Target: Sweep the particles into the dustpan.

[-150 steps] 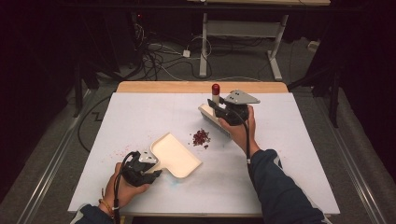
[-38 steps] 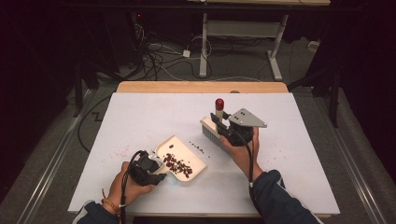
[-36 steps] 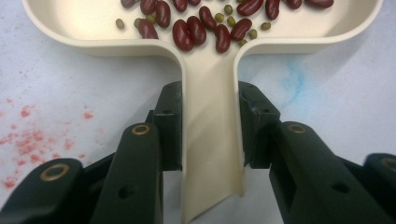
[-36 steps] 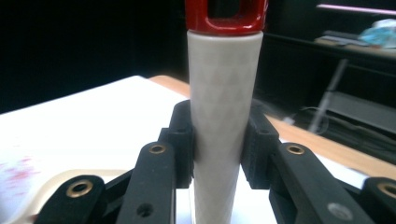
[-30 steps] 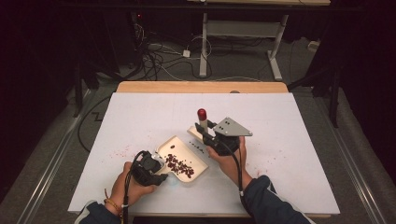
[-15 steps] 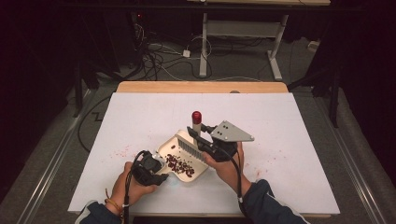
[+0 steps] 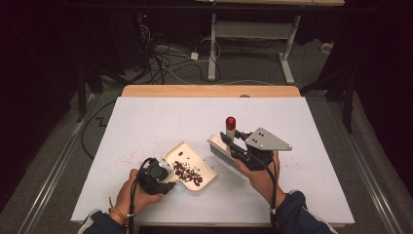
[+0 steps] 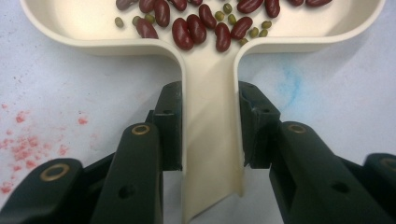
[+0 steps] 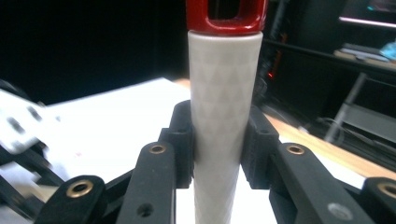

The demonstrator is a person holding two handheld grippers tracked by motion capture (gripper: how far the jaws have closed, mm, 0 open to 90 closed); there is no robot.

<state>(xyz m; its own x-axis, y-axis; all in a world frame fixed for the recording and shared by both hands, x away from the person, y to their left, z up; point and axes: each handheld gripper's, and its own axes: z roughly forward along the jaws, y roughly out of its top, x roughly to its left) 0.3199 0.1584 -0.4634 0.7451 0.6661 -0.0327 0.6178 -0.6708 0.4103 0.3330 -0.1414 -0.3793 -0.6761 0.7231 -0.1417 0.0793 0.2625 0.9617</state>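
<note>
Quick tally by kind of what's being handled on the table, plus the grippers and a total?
Dustpan, cream, holding the beans: 1
Brush, white handle with a red cap: 1
Bean piles, red kidney beans mixed with small green ones: 1
Grippers, left gripper and right gripper: 2
Total: 5

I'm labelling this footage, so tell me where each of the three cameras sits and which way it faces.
High view: above the person's side, looking forward and down on the white table; both forearms, left gripper, right gripper.
Left gripper view: along its jaws, shut on the dustpan holding beans.
Right gripper view: along its jaws, shut on the brush.
Shared: dustpan in the high and left gripper views.
</note>
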